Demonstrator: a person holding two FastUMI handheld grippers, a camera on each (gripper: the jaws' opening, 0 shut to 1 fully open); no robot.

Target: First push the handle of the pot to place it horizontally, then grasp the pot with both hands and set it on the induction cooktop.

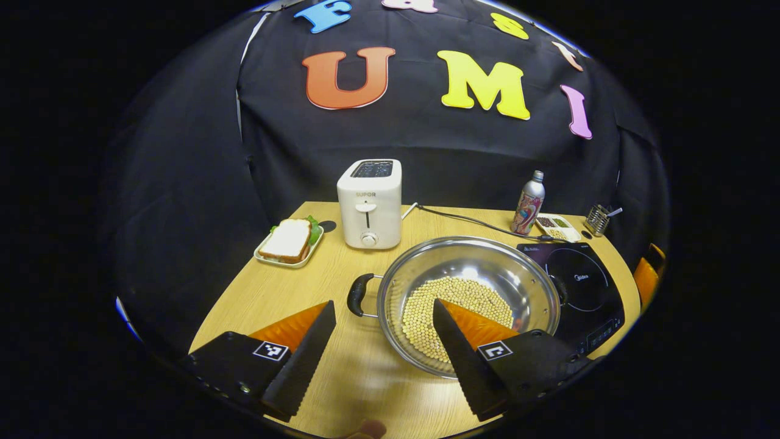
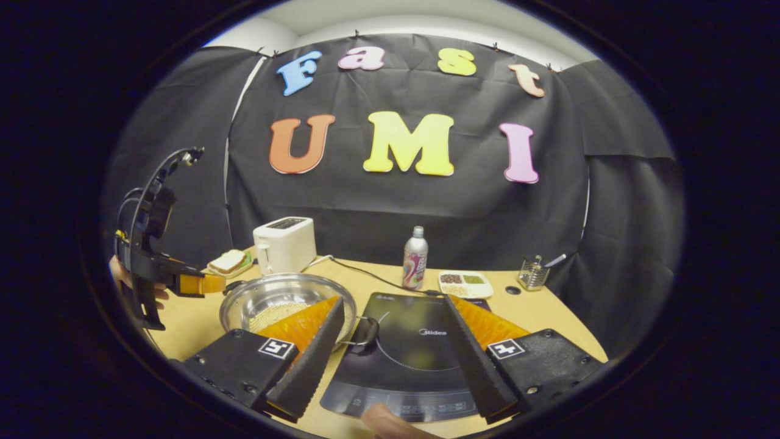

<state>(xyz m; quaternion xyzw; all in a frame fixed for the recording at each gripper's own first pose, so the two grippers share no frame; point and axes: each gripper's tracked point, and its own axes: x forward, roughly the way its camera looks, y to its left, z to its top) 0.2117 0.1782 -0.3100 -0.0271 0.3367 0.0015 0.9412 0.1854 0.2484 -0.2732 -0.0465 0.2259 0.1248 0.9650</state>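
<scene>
Hovering wide open and empty: left gripper [image 1: 384, 341] before the pot [image 1: 468, 302], right gripper [image 2: 393, 347] over the cooktop [image 2: 414, 353]. Risking spilled beans [image 1: 457, 314] from uneven lifting.

The left gripper [image 1: 384, 317] holds its two fingers wide apart at the bottom of the left gripper view, one finger at lower left, the other at lower right, both slanting inward toward the frame's centre. A fingertip of the holding hand [image 1: 368, 428] peeks in at the bottom edge. In the right gripper view the right gripper [image 2: 393, 314] is likewise spread wide along the bottom, with part of a hand [image 2: 390, 422] at the bottom edge. At the far left of that view the left gripper [image 2: 204, 283] appears, gripped by a hand [image 2: 122, 277].
</scene>
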